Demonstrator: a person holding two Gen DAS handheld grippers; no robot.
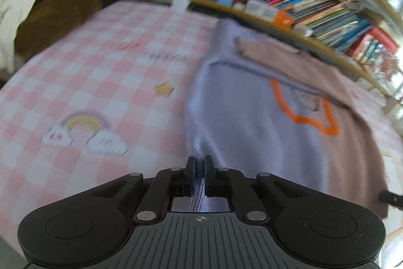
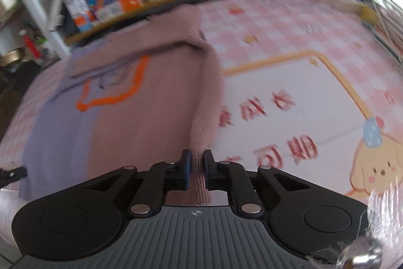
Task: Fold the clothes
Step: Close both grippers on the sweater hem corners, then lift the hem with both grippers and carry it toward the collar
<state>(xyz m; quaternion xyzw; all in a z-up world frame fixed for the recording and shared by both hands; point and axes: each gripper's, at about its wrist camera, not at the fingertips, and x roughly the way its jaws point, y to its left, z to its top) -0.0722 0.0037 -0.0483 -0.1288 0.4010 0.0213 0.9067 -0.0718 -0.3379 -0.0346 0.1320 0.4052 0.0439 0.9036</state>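
A two-tone sweater is spread flat on a bed, one half lilac and the other dusty pink, with an orange outline drawn across the chest. Its sleeves are seen folded across the far part of the body. The knit hem is ribbed at the near edge.

The lilac corner of the hem is pinched between the fingers of the left gripper, which are closed narrowly on the fabric. The pink corner is clamped in the same way by the right gripper, its fingers nearly together with the ribbed cloth between them.

The bed is covered with a pink and white checked sheet, printed with a rainbow over clouds on the left side, small stars, a yellow-framed white panel with red characters and a cartoon puppy on the right side.

Along the far side a wooden bookshelf packed with colourful books is seen. At the far left a cream and brown pile of clothing is heaped beyond the bed's edge.
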